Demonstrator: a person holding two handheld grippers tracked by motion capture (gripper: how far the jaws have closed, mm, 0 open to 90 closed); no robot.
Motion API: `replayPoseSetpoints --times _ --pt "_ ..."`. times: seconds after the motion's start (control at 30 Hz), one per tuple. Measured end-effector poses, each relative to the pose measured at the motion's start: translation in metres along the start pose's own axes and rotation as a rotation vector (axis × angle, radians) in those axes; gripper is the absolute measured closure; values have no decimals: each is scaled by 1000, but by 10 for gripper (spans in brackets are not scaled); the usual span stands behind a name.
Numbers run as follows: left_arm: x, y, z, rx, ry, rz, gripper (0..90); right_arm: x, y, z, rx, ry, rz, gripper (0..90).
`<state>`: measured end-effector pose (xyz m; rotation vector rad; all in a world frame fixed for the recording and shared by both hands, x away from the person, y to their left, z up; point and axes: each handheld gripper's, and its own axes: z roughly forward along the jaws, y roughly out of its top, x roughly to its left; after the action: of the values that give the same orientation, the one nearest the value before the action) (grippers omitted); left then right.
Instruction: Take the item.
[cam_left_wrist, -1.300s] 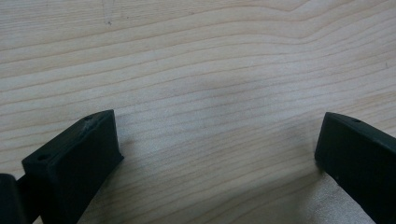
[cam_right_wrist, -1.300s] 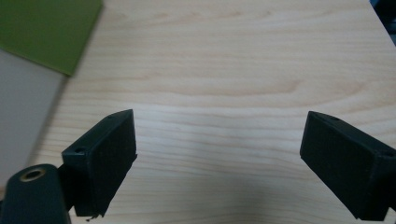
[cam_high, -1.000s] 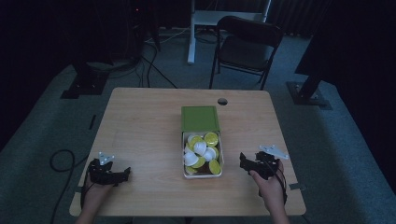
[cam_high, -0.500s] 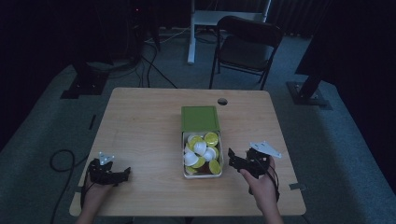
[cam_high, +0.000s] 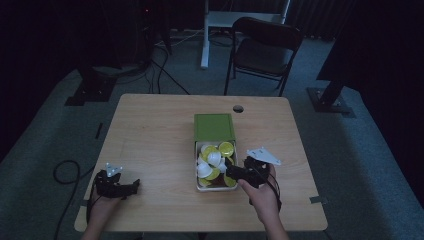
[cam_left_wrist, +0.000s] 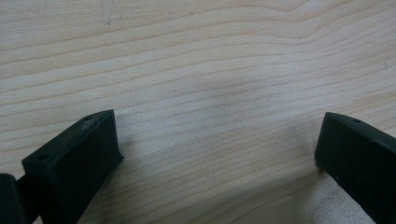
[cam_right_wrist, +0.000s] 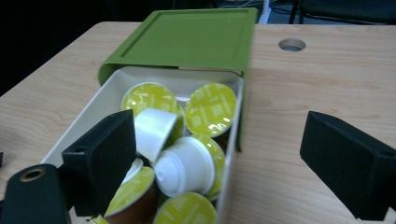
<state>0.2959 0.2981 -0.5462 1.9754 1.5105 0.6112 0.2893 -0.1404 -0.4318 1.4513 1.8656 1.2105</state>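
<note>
A green box (cam_high: 214, 127) lies mid-table with its white drawer (cam_high: 197, 172) pulled out toward me. Inside are several coffee capsules (cam_high: 212, 157) with yellow-green lids; some lie on their sides showing white cups. My right gripper (cam_high: 231, 172) is open at the drawer's right front corner. In the right gripper view, the right gripper (cam_right_wrist: 222, 140) has its left jaw over the capsules (cam_right_wrist: 187, 165) inside the drawer (cam_right_wrist: 84, 123) and its right jaw over bare wood outside. The green box (cam_right_wrist: 187, 39) lies beyond. My left gripper (cam_high: 132, 186) rests open at the table's front left, and the left gripper (cam_left_wrist: 218, 126) has bare wood between its jaws.
A round cable hole (cam_high: 238, 108) sits in the table behind the box. Beyond the far edge stand a dark chair (cam_high: 265, 45) and a white desk leg (cam_high: 205, 35). A black cable (cam_high: 65, 170) loops on the floor to the left. Bare wood surrounds the box.
My right gripper has moved left from the table's right side to the drawer's right edge, one jaw now over the capsules. The left gripper has stayed put.
</note>
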Motion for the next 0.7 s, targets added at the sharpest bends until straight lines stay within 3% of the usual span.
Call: replayPoseSetpoints --times 0.13,0.3,0.37,0.4,0.5,0.7 --pt "0 0 0 0 0 1 0 9 1 6 18 -1 -36 135" --pt "0 0 0 0 0 0 0 18 1 13 27 19 -38 135" --pt "0 0 0 0 0 0 0 20 1 15 25 16 -43 149" --pt "0 0 0 0 0 0 0 24 0 18 23 20 -41 207" --pt "0 0 0 0 -3 4 0 29 0 22 21 16 -64 204" --pt "0 0 0 -1 -4 3 0 39 -3 33 31 29 -33 212"
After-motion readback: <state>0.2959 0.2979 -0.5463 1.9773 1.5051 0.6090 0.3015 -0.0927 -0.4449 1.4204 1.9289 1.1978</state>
